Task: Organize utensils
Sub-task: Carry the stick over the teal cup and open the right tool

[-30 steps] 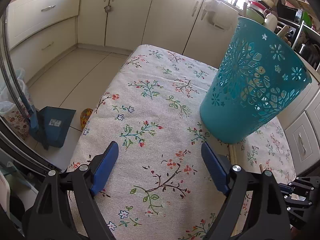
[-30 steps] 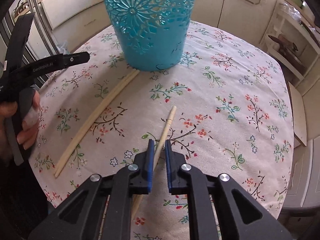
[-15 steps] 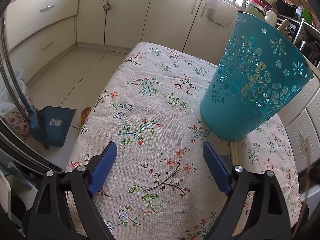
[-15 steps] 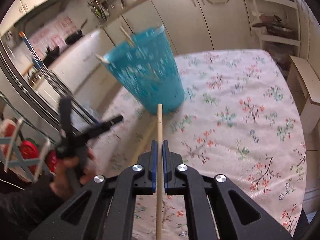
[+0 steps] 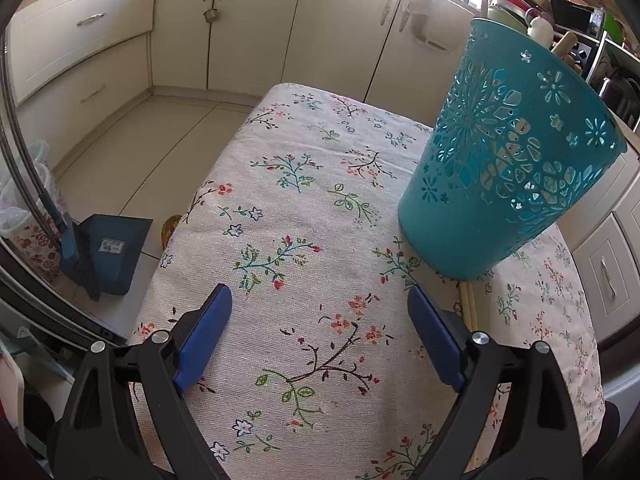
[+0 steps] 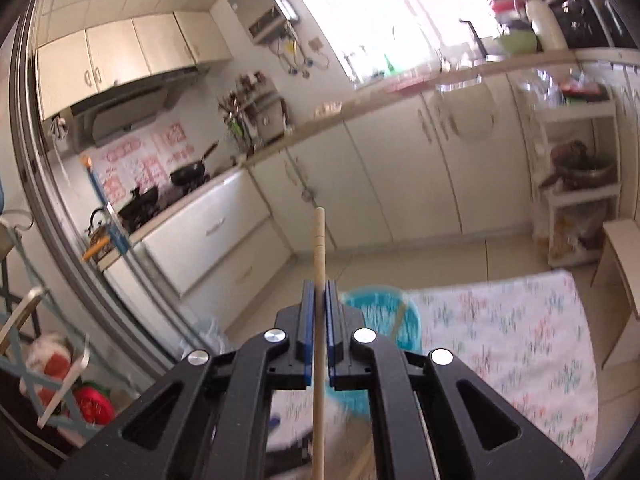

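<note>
Half the blurred basket (image 6: 404,312) hides behind jaws.

Daylight floods both views from a window (image 6: 384,20) that is blown out to white glare. The left wrist view is sharp and evenly lit — soft shadows only. The right wrist view is motion-blurred — the floral tablecloth (image 6: 520,340) smears. Fisheye bends cabinet lines; corners go black.

Dustpan (image 5: 116,248) label — print too small; nothing legible.
</note>
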